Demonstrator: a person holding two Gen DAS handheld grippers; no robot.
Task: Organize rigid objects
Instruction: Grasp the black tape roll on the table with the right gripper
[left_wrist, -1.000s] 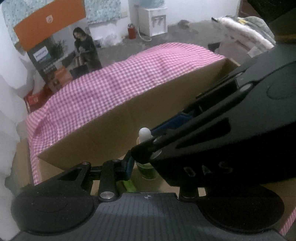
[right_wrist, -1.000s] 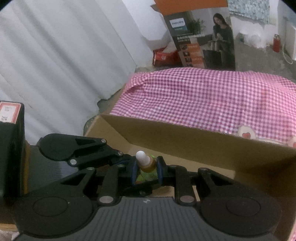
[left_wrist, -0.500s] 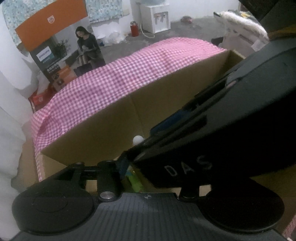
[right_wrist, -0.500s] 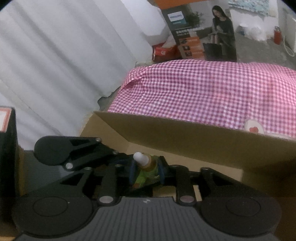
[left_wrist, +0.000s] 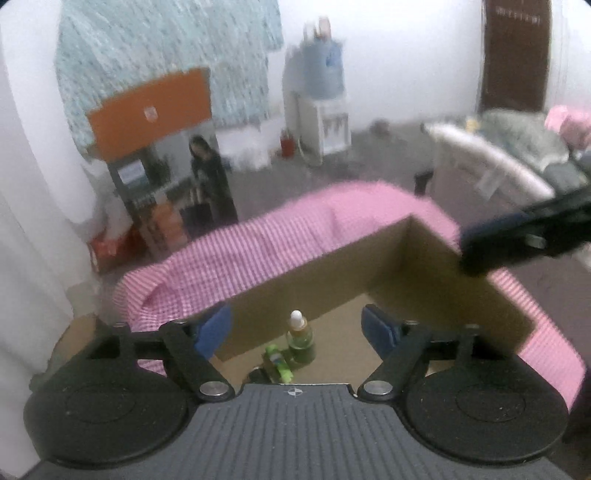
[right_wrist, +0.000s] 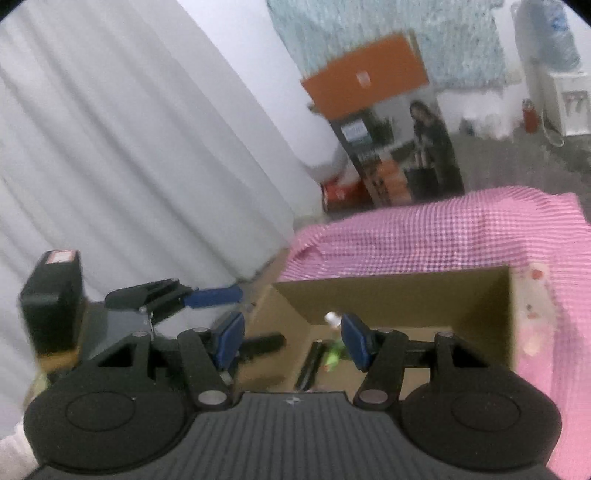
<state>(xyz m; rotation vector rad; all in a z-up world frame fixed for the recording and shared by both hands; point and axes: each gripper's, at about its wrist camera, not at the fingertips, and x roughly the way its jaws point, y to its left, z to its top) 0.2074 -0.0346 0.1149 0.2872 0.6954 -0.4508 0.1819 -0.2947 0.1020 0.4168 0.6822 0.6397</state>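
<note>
A small dropper bottle (left_wrist: 300, 338) with green liquid and a white cap stands upright on the floor of the cardboard box (left_wrist: 332, 266). A green item (left_wrist: 277, 363) lies beside it. My left gripper (left_wrist: 295, 328) hovers above the box, jaws opening, with nothing between the pads. My right gripper (right_wrist: 291, 339) also hangs above the box, jaws opening and empty. In the right wrist view its right finger half hides the bottle (right_wrist: 331, 318), and a black stick (right_wrist: 309, 363) lies near the green item (right_wrist: 333, 355).
The box sits on a pink checked cloth (left_wrist: 258, 243). A black carton (right_wrist: 51, 295) stands at the left. One finger of the left gripper (right_wrist: 212, 296) crosses the right wrist view. A finger of the right gripper (left_wrist: 491, 236) reaches in at the left wrist view's right edge.
The right gripper let go of the dropper bottle, which stays standing in the box. Both grippers opened and pulled up and back from the box, and the right one no longer blocks the left view.
</note>
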